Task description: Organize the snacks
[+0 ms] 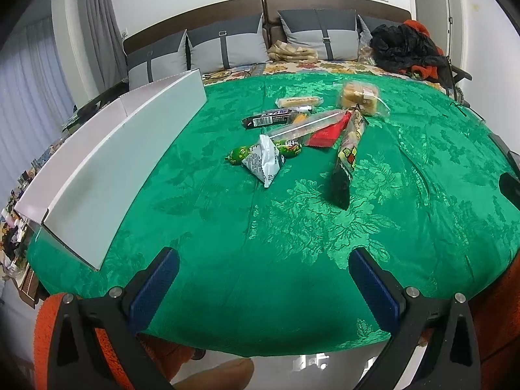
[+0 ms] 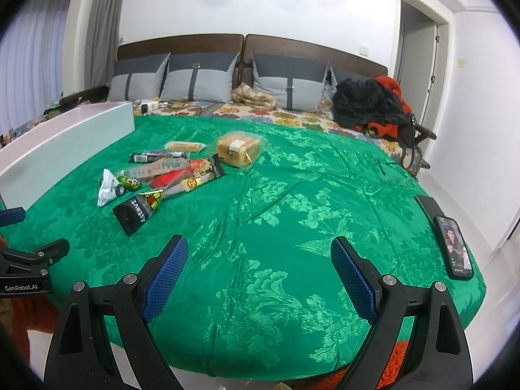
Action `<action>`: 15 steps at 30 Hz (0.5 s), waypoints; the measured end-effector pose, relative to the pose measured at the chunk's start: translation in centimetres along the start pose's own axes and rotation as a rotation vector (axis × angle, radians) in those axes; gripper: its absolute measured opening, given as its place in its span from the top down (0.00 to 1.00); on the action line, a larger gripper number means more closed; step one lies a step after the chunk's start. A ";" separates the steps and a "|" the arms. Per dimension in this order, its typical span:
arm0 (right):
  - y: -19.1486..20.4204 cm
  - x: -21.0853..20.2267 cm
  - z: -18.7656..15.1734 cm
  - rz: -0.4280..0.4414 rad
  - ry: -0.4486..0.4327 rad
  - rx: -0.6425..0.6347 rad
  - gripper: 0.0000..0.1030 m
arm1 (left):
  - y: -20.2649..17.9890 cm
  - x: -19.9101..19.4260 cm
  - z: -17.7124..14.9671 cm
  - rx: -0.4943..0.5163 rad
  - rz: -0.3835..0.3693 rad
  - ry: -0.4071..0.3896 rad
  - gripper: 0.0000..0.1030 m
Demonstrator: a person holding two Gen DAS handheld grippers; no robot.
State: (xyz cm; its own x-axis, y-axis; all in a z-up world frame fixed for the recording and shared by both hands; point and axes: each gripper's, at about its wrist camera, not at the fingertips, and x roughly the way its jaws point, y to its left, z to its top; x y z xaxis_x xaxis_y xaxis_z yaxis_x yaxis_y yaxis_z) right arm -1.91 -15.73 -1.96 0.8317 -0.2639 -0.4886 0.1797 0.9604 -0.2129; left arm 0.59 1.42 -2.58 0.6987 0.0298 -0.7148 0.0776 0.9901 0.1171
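Green cloth, snack pile overlapping w/ labels unreadable, white box interior hidden, left tool & right tool wide open, empty

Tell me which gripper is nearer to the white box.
Left. The left gripper is open just right of the white box; the right gripper is open further right, beyond the left one.

"GenRobot.AI" stood on the left tool; "Astavt", roughly, showed on the black packet just beside the white pouch.
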 end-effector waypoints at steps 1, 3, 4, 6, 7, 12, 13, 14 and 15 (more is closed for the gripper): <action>0.0 0.0 0.0 0.000 0.001 0.000 0.11 | -0.1 0.0 0.0 0.002 0.001 0.001 0.00; 0.0 0.1 0.0 0.001 0.002 0.000 0.11 | -0.1 0.1 0.0 0.005 0.002 0.002 0.00; 0.0 0.1 0.0 0.002 0.003 0.000 0.11 | -0.1 0.1 0.0 0.005 0.002 0.003 0.00; -0.1 0.1 0.0 0.002 0.003 0.000 0.11 | -0.2 0.1 0.0 0.008 0.003 0.004 0.00; 0.0 0.2 0.0 0.002 0.004 0.001 0.11 | -0.2 0.2 0.0 0.008 0.003 0.005 0.00; 0.0 0.4 -0.1 0.003 0.008 0.003 0.11 | -0.3 0.4 -0.2 0.008 0.005 0.013 0.00; 0.0 0.4 -0.1 0.004 0.009 0.004 0.11 | -0.3 0.4 -0.1 0.009 0.005 0.014 0.00; 0.0 0.4 -0.1 0.004 0.011 0.004 0.11 | -0.3 0.5 -0.1 0.009 0.005 0.015 0.00; 0.0 0.5 -0.1 0.005 0.012 0.004 0.11 | -0.3 0.5 -0.1 0.009 0.005 0.016 0.00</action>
State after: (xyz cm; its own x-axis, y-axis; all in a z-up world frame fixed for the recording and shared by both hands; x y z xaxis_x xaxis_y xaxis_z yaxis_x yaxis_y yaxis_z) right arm -1.56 -15.89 -2.28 0.8263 -0.2604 -0.4994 0.1777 0.9620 -0.2074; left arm 0.83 1.17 -3.10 0.6875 0.0370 -0.7252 0.0805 0.9887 0.1268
